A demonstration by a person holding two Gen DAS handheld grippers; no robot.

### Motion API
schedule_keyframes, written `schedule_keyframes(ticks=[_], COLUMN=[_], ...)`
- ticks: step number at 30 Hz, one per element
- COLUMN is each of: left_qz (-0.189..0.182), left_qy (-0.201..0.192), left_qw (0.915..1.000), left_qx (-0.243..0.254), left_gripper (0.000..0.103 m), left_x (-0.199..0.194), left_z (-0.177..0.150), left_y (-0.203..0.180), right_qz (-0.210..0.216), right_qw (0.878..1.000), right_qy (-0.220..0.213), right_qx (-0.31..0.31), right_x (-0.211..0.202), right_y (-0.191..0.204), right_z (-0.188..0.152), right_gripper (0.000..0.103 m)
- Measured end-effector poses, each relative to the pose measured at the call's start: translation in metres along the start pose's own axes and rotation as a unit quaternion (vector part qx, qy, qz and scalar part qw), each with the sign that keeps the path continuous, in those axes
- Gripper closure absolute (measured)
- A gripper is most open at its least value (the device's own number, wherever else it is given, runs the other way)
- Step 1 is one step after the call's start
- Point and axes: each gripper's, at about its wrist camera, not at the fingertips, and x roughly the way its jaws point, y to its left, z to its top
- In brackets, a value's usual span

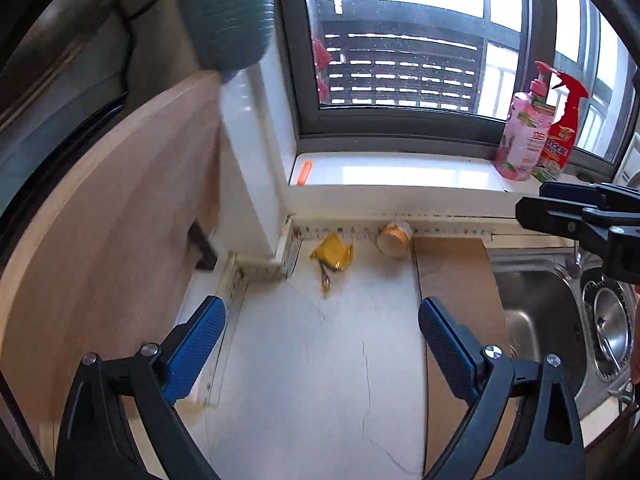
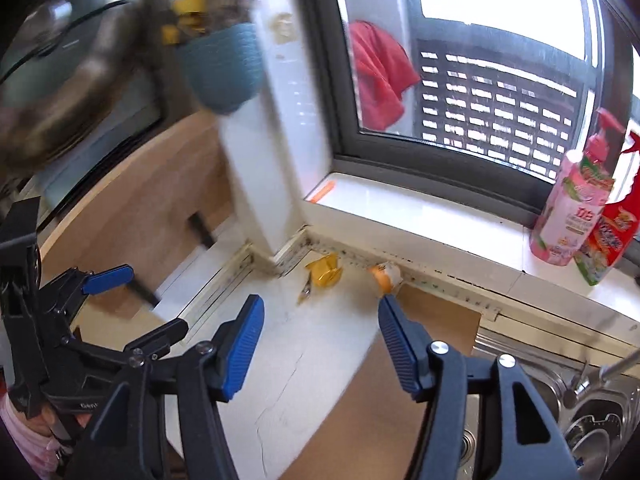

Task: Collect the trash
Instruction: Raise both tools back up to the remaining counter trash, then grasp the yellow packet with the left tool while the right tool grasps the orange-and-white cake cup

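A crumpled yellow wrapper (image 1: pixel 333 254) lies on the white counter against the back wall, with a small narrow piece (image 1: pixel 325 278) just in front of it. A tipped small cup with an orange band (image 1: pixel 394 237) lies to its right. Both show in the right wrist view: wrapper (image 2: pixel 324 270), cup (image 2: pixel 385 275). My left gripper (image 1: pixel 322 316) is open and empty, well short of the wrapper. My right gripper (image 2: pixel 320 316) is open and empty, hovering before the trash; its side shows in the left wrist view (image 1: pixel 576 220). The left gripper shows in the right wrist view (image 2: pixel 108 276).
A wooden board (image 1: pixel 100 240) leans at left. A brown board (image 1: pixel 452 272) lies beside the steel sink (image 1: pixel 560 320). A pink pump bottle (image 1: pixel 520 136) and a red spray bottle (image 1: pixel 564 128) stand on the windowsill (image 1: pixel 400 172). A blue-grey holder (image 1: pixel 228 20) hangs above.
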Motion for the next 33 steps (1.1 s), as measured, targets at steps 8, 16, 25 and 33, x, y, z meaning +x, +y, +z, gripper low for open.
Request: schedule_keyframes(ticks=[8,16,25,33], left_qz=[-0.009,-0.015,-0.017,-0.017], left_qy=[0.055,0.127,0.150,0.167], left_qw=[0.9984,0.9890,0.9817,0.9811], left_qx=[-0.007,-0.073,-0.116,-0.096], left_gripper=[0.006,0.006,0.010,0.029], left_x=[0.140,0.258,0.325,0.352], left_z=[0.044,0.030,0.024,0.016], left_y=[0.002,0.024,0.032,0.018], right_qz=[0.014,0.029,0.031,0.020], right_qw=[0.994,0.973,0.962,0.964], right_qy=[0.064,0.117,0.142,0.148], right_qx=[0.092,0.198,0.232,0.220], right_x=[0.127,0.236,0.298,0.317], right_y=[-0.074,-0.130,-0.141,-0.132], right_z=[0.017,0.002,-0.008,-0.012], right_gripper=[0.043,0.043,0.043,0.043])
